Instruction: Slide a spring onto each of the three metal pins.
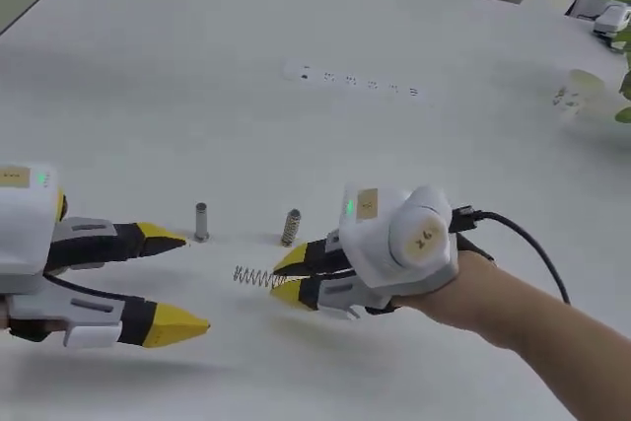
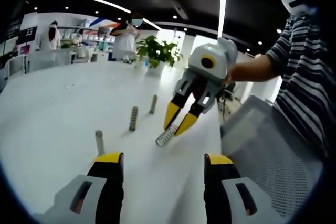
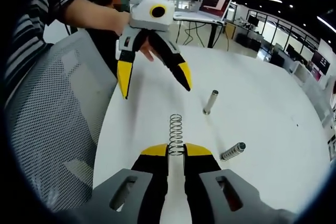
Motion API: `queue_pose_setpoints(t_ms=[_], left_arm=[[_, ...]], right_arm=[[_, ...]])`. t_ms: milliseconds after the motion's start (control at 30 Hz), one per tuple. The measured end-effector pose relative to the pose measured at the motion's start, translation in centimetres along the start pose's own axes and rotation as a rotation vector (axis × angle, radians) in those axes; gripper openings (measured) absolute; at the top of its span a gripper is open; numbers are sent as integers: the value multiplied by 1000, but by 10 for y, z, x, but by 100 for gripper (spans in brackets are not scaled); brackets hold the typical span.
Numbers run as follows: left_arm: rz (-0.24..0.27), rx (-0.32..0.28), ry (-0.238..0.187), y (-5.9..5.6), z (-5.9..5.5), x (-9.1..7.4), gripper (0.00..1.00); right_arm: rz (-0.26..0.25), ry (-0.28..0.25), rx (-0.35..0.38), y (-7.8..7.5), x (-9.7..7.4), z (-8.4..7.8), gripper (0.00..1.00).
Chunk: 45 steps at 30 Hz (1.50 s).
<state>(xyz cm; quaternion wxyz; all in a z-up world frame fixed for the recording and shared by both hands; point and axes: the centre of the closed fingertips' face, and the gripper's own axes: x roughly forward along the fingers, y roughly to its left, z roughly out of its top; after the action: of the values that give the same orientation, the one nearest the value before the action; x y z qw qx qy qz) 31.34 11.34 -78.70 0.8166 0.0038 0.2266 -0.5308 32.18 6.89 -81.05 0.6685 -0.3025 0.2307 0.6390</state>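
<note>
While the right hand-held gripper [image 3: 176, 153] is pinched shut on one end of a loose spring [image 3: 176, 128], the left hand-held gripper [image 1: 175, 281] hangs close by with its jaws spread wide and nothing between them. In the head view both are low over the white table [image 1: 296, 386], on the person's side of it. The spring juts out of the right jaws toward the left hand-held gripper. Its long axis runs on in line with the jaws that hold it, nearly level with the table, free end forward. Whether that end touches the table I cannot tell.

Just beyond the tips stand the pins. The bare pin [image 1: 201, 222] is upright, just past the upper tip of the left hand-held gripper. Beside it, a second pin [image 1: 291, 227] already wears a spring. In the left gripper view a third pin [image 2: 153, 103] stands further along the same row, too small to tell whether it is loaded.

The step in hand, I judge, is getting the held spring onto the bare pin. That calls for rolling the right wrist until the spring's axis stands upright like the pin's, open end down and centred over the pin top before lowering. A slanted approach would likely catch a coil on the rim. Held at its very end, the spring may wobble, so the open left hand-held gripper could guide the free end.

Farther back lies a white power strip [image 1: 355, 81].
</note>
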Motion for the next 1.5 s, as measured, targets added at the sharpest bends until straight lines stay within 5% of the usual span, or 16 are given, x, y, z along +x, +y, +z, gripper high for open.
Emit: queue_pose_setpoints(t_ms=[800,1500], left_arm=[[-136,73,-11,-19,18,33,8],[-163,110,-20,-23,23,34,2]], right_arm=[[3,-55,-56,7,-16,16,8],[4,-74,-56,9,-21,15,8]])
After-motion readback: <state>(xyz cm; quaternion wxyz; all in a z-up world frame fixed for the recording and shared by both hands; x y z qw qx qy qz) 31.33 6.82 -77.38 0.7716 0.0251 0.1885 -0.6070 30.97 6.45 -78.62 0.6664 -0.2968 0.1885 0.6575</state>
